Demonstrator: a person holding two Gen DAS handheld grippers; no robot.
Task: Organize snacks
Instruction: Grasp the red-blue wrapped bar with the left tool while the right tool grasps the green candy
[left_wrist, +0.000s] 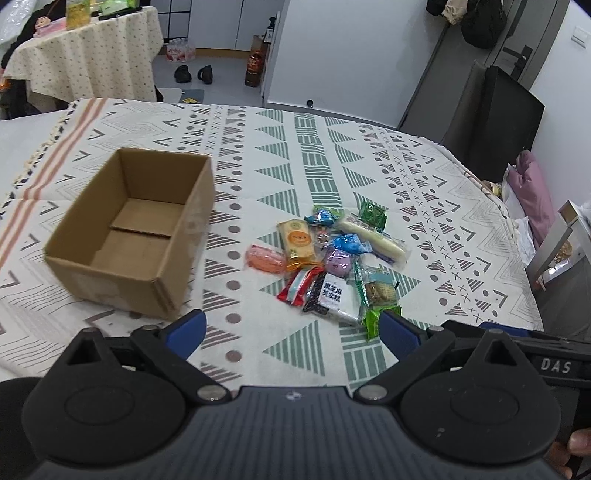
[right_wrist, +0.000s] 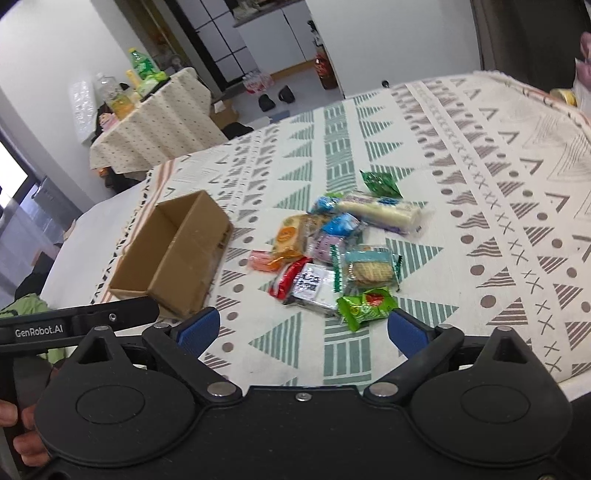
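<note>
Both hand-held grippers hovered above a tabletop (left_wrist: 332, 155) covered by a patterned cloth. The left hand-held gripper (left_wrist: 291, 328) had its blue-padded jaws spread wide with nothing between them; the right hand-held gripper (right_wrist: 303, 328) was likewise spread wide and held nothing. An open cardboard box (left_wrist: 136, 229) stood upright on the cloth, its interior bare, to the left of a loose pile of wrapped snacks (left_wrist: 332, 258). Box and pile lay near each other but apart. Within the pile, a long white packet (left_wrist: 373, 236) lay at the far side beside a dark green packet (left_wrist: 373, 214). A pink packet (left_wrist: 266, 258) lay at the edge nearest the box. A cracker packet (right_wrist: 369, 271) and a bright green packet (right_wrist: 365, 306) lay at the near edge, the latter just ahead of the right hand-held gripper's fingertips. A second cloth-covered table (left_wrist: 88, 55) bearing bottles stood in the background.
</note>
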